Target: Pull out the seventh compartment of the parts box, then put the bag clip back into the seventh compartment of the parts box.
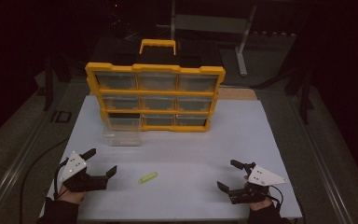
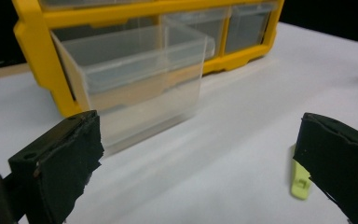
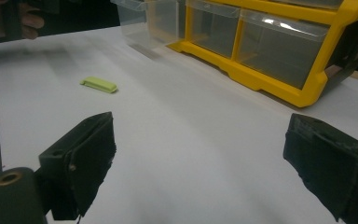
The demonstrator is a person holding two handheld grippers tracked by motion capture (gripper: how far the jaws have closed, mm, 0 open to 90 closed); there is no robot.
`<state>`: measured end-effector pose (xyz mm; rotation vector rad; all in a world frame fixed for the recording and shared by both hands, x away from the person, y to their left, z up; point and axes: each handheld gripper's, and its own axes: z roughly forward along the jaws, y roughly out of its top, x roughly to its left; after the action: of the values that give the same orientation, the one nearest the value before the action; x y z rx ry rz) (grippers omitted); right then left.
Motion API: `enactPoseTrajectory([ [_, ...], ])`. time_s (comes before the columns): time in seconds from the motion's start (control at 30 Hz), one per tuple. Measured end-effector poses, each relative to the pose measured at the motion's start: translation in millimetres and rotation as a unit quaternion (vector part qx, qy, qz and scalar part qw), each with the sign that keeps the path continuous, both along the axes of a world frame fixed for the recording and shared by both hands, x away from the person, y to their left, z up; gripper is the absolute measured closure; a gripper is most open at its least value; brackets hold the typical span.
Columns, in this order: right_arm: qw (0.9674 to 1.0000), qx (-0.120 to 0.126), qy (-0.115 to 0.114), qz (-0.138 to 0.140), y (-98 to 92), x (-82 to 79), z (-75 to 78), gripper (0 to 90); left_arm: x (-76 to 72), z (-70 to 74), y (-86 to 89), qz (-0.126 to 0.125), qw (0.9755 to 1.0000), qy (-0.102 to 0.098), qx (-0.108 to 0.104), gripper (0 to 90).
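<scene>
left gripper (image 1: 100,163): fingers spread wide, empty | right gripper (image 1: 230,175): fingers spread wide, empty | green piece (image 1: 148,177): untouched between them

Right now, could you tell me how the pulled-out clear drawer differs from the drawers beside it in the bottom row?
The pulled-out drawer sits forward on the white table, clear of the yellow organizer; the other bottom-row drawers stay seated in their slots. Its side walls show; theirs show fronts. All are clear plastic.

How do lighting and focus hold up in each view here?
High view: dim, surroundings nearly black, white table evenly lit. Left gripper view: pulled-out clear drawer soft, left claw jaws blurred. Right gripper view: green piece fairly sharp, glare on a drawer front.
</scene>
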<state>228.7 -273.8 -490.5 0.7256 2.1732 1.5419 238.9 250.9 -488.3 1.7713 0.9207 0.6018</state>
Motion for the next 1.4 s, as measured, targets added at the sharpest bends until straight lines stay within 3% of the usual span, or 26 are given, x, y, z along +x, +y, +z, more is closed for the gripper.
enactPoseTrajectory([
  [0.23,1.0000,0.000,0.002,-0.002,-0.3,0.5,-0.3,9.0,0.4,-6.8,1.4,0.007,0.9999,0.011,-0.008,0.5],
  [0.4,1.0000,0.000,0.003,-0.001,-0.4,1.2,-0.6,9.0,-1.3,-9.0,3.8,0.027,0.9996,-0.004,-0.008,0.6],
  [0.67,0.9999,-0.003,0.010,-0.013,-1.6,3.1,-1.3,9.0,-0.7,-12.1,6.2,0.064,0.9978,-0.011,-0.008,1.1],
  [0.9,0.9998,-0.003,0.014,-0.016,-1.6,3.8,-1.8,9.0,-1.4,-12.7,9.5,0.065,0.9975,-0.009,-0.026,1.4],
  [1.1,0.9998,-0.002,0.015,-0.015,-1.9,3.9,-1.9,9.0,-2.3,-11.4,9.1,0.069,0.9971,-0.021,-0.025,1.4],
  [1.4,0.9993,-0.005,0.018,-0.032,-3.5,3.6,0.9,9.0,-2.6,-10.9,9.0,0.072,0.9969,-0.021,-0.023,1.3],
])
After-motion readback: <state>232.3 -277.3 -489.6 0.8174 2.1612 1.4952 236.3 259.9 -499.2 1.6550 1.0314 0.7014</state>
